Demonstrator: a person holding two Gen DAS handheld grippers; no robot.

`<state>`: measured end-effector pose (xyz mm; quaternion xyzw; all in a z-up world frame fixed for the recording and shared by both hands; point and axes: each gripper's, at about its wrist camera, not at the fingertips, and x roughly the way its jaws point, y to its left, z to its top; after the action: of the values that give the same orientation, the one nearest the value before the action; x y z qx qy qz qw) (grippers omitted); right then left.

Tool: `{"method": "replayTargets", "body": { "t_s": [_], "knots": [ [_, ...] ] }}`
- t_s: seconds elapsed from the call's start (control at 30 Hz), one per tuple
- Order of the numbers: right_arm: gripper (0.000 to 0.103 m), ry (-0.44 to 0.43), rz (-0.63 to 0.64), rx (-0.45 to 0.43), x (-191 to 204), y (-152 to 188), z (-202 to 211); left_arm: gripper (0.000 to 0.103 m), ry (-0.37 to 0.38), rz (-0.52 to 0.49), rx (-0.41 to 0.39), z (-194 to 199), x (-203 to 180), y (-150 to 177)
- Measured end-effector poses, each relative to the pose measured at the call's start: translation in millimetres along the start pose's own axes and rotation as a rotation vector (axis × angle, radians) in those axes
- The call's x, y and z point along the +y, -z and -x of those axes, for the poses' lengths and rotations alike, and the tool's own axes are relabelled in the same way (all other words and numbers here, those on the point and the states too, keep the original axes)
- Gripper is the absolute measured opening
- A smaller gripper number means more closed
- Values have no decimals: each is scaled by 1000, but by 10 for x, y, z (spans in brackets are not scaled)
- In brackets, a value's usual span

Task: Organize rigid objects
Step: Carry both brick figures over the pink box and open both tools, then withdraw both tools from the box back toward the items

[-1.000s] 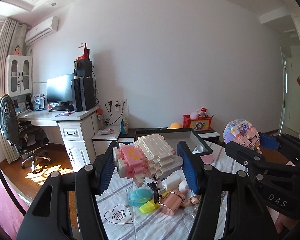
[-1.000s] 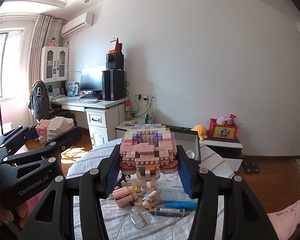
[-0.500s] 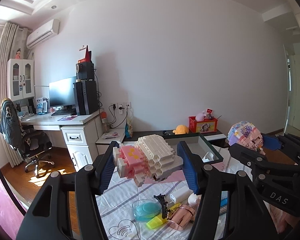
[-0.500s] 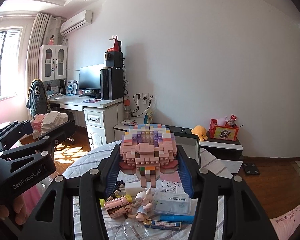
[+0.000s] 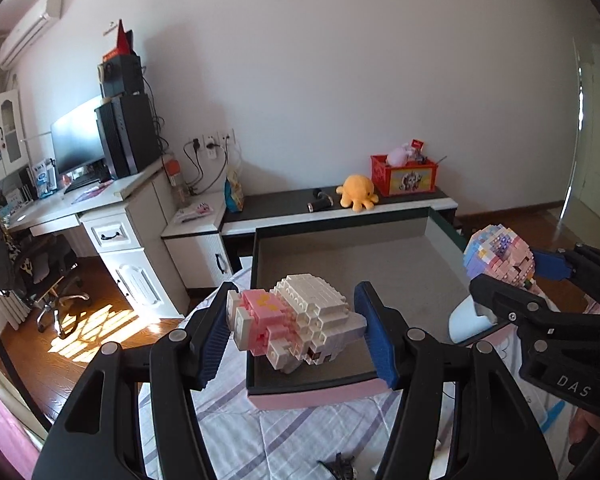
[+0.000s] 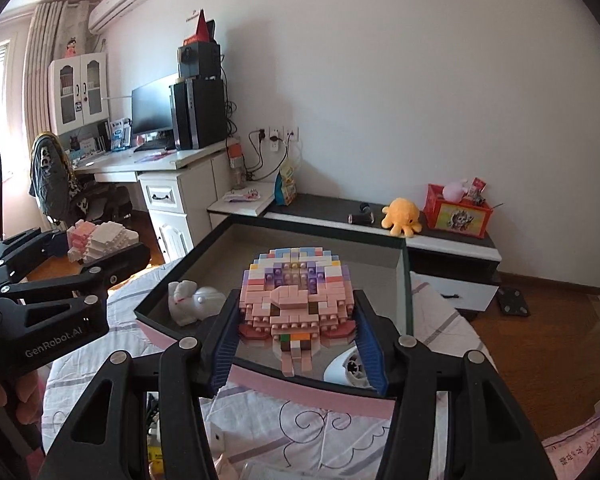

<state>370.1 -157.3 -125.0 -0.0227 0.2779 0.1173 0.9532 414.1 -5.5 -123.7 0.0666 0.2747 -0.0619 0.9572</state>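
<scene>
Above a table spread with a striped, doodle-printed cloth, the left gripper clamps a pink-and-white brick model between its blue pads, holding it over the near rim of an open box with a grey floor, dark walls and pink outer sides. At 3 o'clock in the left wrist view, the right gripper closes on a pastel brick figure, likewise held over the box's near edge. Inside the box, a small white rabbit figurine sits beside a white rounded object at 9 o'clock of the figure in the right wrist view; another white object lies at 4 o'clock. Beyond the table, a white desk carries a monitor and a black computer tower. A low dark-topped cabinet along the white wall holds a yellow octopus plush and a red toy box. Sunlight patches the wooden floor by an office chair.
</scene>
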Motion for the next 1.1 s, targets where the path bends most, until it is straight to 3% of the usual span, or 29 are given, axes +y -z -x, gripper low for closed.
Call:
{"method": "replayTargets", "body": {
  "t_s": [0.17,0.4,0.5,0.6,0.67,0.8,0.93,1.03,1.1],
  "knots": [
    [54,-42,-20,140,-46,56,-648,61,-7,-1,145,-637,-10,49],
    [54,-56,-32,266,-46,141,-1036,62,-38,2,222,-910,-6,184],
    [55,-73,-68,266,-81,164,-1009,75,-38,15,220,-844,-4,189],
    [63,-62,-81,239,-78,166,-856,84,-20,27,178,-616,44,172],
    [80,-49,-91,199,-56,146,-670,90,-33,43,135,-386,88,146],
    [82,-50,-97,97,54,115,-135,102,-45,74,25,242,179,164],
    [88,-29,-79,-34,250,199,569,103,-76,95,-118,997,194,298],
    [103,-19,-78,-119,414,295,1047,103,-88,106,-181,1485,167,437],
    [103,0,-66,-167,520,355,1325,103,-84,113,-209,1754,135,538]
  ]
}}
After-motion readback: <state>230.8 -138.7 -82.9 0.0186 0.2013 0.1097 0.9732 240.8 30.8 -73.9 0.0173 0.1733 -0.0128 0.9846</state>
